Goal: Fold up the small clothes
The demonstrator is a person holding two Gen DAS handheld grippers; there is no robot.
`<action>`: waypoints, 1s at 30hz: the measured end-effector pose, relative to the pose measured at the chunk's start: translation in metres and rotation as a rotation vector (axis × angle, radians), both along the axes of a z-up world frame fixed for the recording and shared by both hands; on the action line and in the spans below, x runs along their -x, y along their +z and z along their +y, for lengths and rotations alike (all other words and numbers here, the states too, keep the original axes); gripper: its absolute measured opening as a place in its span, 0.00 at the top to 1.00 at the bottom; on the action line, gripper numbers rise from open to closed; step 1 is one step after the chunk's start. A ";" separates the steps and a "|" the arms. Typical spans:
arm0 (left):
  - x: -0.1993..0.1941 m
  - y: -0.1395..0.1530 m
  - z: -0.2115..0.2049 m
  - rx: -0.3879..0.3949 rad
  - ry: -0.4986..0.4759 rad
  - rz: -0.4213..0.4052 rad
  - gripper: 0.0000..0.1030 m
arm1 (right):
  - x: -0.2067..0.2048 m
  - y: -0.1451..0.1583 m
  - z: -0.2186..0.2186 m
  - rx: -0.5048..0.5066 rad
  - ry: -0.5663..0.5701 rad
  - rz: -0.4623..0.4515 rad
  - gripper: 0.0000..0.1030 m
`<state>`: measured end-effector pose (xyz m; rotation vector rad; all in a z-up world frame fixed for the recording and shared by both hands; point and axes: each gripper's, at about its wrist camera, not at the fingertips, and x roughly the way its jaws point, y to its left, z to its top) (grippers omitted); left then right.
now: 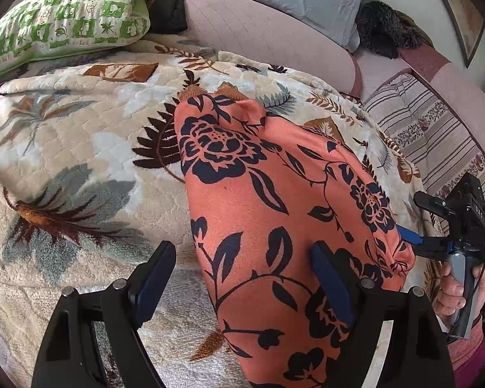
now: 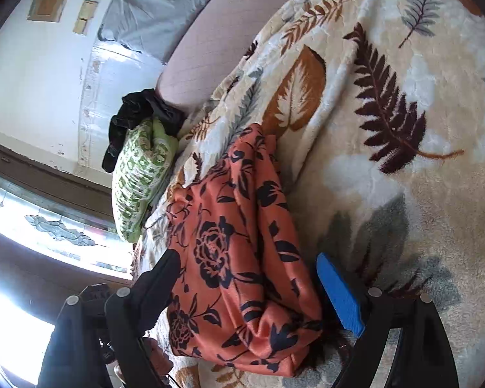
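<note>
Plush cream bedding, a leaf-printed blanket, fills most of what I see from both wrists, and it is my work surface. On it lies the piece I am folding: an orange garment with dark navy flowers, stretched in a long band away from me, its far end bunched near a brown leaf print and its near end reaching down between my tools. Behind the blanket a green patterned pillow sits well apart at the far left, out of my way.

My left gripper stands wide, one pad on bare blanket, the other over the cloth, nothing clamped. My right gripper also stands wide apart; the cloth heaps loosely between its black finger and blue pad, and I see no pad pressing on it, so I read it as let go. From the left view, the right tool sits at the garment's right edge, held by a hand.

I judge I am between folds: the cloth is laid down but rumpled along the right. Next I need a clean pinch on one edge with each gripper, taking only the layers I mean to turn.
</note>
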<state>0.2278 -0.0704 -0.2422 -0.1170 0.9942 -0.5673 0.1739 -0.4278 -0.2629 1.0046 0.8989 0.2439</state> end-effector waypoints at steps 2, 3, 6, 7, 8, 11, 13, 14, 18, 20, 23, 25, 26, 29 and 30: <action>0.000 0.000 -0.002 -0.005 -0.008 -0.005 0.17 | -0.007 -0.008 -0.002 -0.010 0.010 0.023 0.14; -0.001 0.000 -0.003 -0.007 -0.011 -0.005 0.17 | -0.009 -0.011 -0.003 -0.009 0.014 0.033 0.14; -0.001 -0.001 -0.008 -0.023 -0.017 -0.003 0.17 | -0.014 -0.019 -0.004 -0.001 0.030 0.047 0.14; -0.002 -0.002 -0.011 -0.031 -0.020 -0.001 0.17 | -0.017 -0.020 -0.003 0.002 0.037 0.049 0.14; -0.002 -0.002 -0.012 -0.038 -0.023 -0.002 0.16 | -0.017 -0.021 -0.003 0.003 0.044 0.048 0.14; 0.000 -0.003 -0.017 -0.066 -0.022 -0.014 0.12 | -0.023 -0.022 0.004 0.009 0.072 0.048 0.14; 0.001 -0.003 -0.020 -0.082 -0.022 -0.023 0.11 | -0.027 -0.023 0.008 0.021 0.088 0.049 0.14; 0.001 -0.004 -0.021 -0.087 -0.021 -0.026 0.10 | -0.029 -0.024 0.010 0.023 0.096 0.051 0.14; 0.003 -0.005 -0.028 -0.112 -0.019 -0.037 0.09 | -0.037 -0.027 0.020 0.037 0.121 0.060 0.14; 0.004 -0.005 -0.032 -0.124 -0.029 -0.047 0.09 | -0.041 -0.028 0.021 0.027 0.129 0.053 0.14; 0.006 -0.006 -0.037 -0.147 -0.030 -0.064 0.06 | -0.046 -0.032 0.023 0.001 0.136 0.043 0.14; 0.005 -0.007 -0.039 -0.151 -0.025 -0.064 0.05 | -0.050 -0.032 0.026 -0.024 0.146 0.031 0.14; 0.004 -0.007 -0.040 -0.151 -0.022 -0.062 0.04 | -0.051 -0.033 0.027 -0.045 0.151 0.023 0.14; 0.003 -0.007 -0.042 -0.155 -0.014 -0.058 0.04 | -0.056 -0.035 0.036 -0.100 0.184 0.007 0.14; 0.003 -0.008 -0.043 -0.157 -0.013 -0.057 0.04 | -0.058 -0.035 0.040 -0.091 0.192 0.007 0.14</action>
